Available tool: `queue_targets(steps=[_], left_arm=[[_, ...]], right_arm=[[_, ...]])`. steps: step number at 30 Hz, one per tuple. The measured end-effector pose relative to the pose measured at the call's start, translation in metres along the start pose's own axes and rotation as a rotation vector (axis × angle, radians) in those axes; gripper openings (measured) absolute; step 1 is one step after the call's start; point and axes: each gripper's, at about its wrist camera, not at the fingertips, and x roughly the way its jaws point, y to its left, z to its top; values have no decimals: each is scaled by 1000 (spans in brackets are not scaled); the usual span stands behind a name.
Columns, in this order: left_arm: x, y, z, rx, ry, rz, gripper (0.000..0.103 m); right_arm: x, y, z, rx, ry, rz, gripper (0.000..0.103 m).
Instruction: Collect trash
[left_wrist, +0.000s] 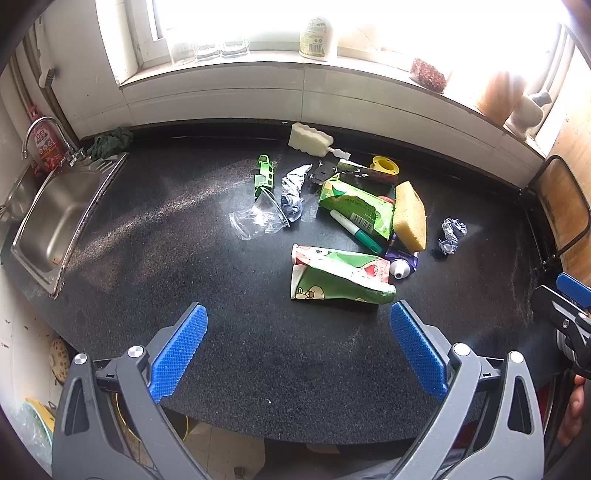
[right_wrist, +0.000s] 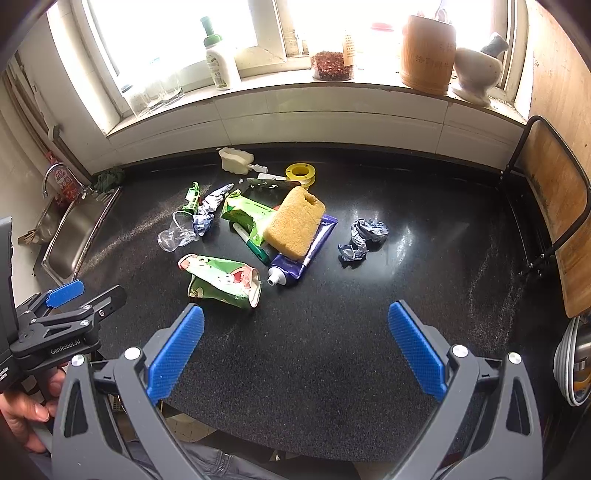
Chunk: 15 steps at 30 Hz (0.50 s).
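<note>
A pile of trash lies on the black counter (left_wrist: 184, 266). A crushed green and red snack bag (left_wrist: 340, 278) (right_wrist: 223, 280) lies nearest. Behind it are a green carton (left_wrist: 356, 206) (right_wrist: 245, 212), a clear plastic cup (left_wrist: 258, 218) (right_wrist: 177, 230), a crumpled foil wrapper (left_wrist: 293, 190) (right_wrist: 208, 208) and a purple tube (left_wrist: 402, 262) (right_wrist: 304, 253). A second crumpled wrapper (left_wrist: 451, 234) (right_wrist: 362, 238) lies apart to the right. My left gripper (left_wrist: 297, 347) is open and empty, just short of the snack bag. My right gripper (right_wrist: 295, 345) is open and empty, over bare counter.
A yellow sponge (left_wrist: 409, 216) (right_wrist: 295, 221), a green marker (left_wrist: 356, 230), a green clip (left_wrist: 265, 177), a yellow spool (left_wrist: 385, 166) and a white sponge brush (left_wrist: 310, 137) lie among the trash. A steel sink (left_wrist: 55, 218) is at left. A wooden board (right_wrist: 557, 206) stands at right.
</note>
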Motion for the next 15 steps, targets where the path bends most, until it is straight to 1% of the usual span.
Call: queue_targets(steps=[15], left_arm=[[1, 4, 1, 0, 2, 0, 97]], right_arm=[[2, 1, 1, 1, 5, 2, 97]])
